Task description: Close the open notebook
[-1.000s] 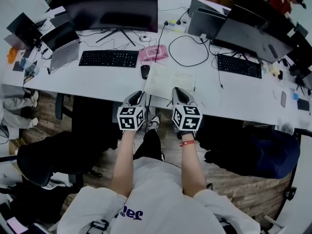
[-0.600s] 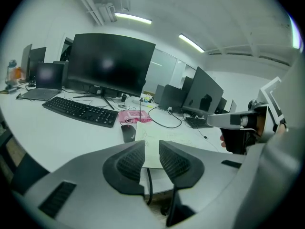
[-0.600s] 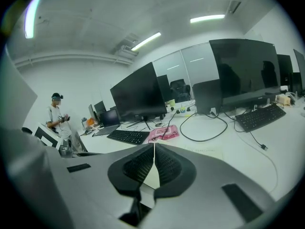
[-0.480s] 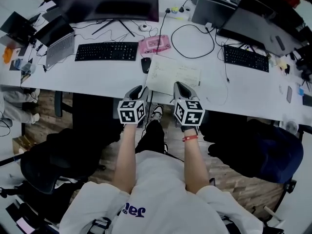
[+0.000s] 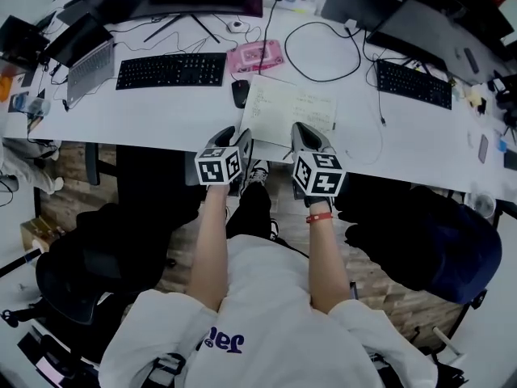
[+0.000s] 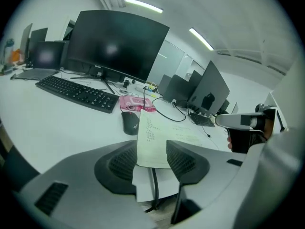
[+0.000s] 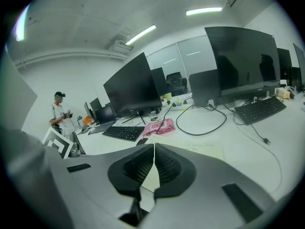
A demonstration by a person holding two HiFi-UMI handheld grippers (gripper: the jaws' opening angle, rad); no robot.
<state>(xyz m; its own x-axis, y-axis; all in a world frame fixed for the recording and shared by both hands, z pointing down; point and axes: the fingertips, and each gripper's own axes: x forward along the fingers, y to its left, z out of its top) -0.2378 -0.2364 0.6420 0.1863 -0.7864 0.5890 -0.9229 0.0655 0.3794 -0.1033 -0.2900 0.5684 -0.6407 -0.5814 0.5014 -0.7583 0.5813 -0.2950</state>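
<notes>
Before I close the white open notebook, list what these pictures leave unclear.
Handwriting on the white open notebook: too small in every view.
Its near edge: head view, partly covered by the left gripper and right gripper.
Pad contact: left gripper view shows the page edge between jaws that have just been opening; touching is unclear.
Near-left corner: right gripper view, behind the shut jaws.

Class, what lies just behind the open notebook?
A pink case and a looped black cable, with a black mouse at the notebook's left corner. Desk beneath is covered.
</notes>
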